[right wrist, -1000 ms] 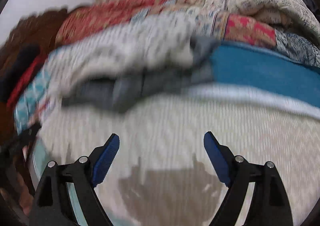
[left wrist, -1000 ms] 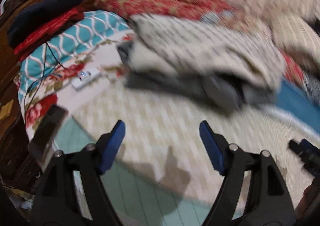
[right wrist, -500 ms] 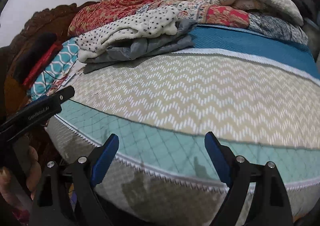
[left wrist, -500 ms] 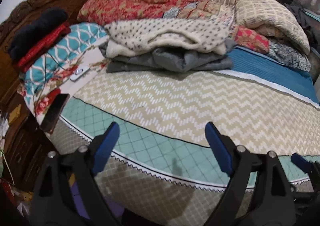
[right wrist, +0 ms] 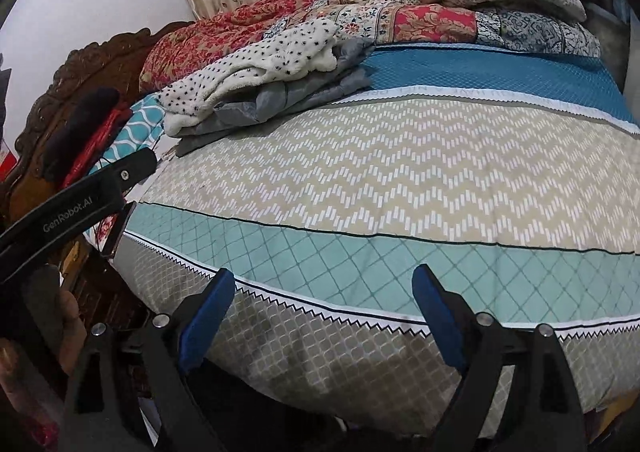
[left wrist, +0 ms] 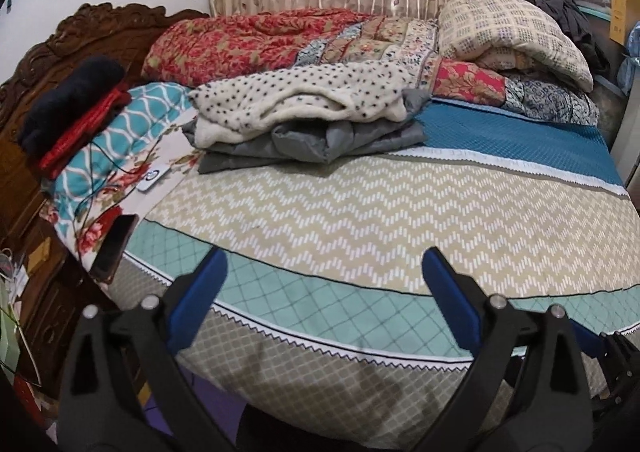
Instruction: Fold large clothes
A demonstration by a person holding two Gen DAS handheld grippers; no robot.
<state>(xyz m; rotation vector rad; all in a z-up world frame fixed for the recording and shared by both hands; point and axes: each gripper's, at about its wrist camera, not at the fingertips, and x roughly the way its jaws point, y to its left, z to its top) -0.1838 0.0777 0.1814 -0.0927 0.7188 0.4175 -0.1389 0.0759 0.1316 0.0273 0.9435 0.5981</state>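
A folded pile lies at the back left of the bed: a white fleece with black dots on top of a grey jacket. My left gripper hangs over the bed's near edge, far from the pile; its jaws are opening and nothing is between them. My right gripper is also back at the near edge, jaws opening, with nothing in them. The left gripper's black body shows at the left of the right wrist view.
The bed cover has chevron, teal and blue bands. Red patterned quilts and a cream blanket are heaped by the curtain. A carved wooden headboard, navy and red folded cloths, a floral pillow and a phone are at left.
Both grippers have drawn back from right beside the pile to the bed's near edge and risen a little. The left jaws stand wider. The pile stays where it was.
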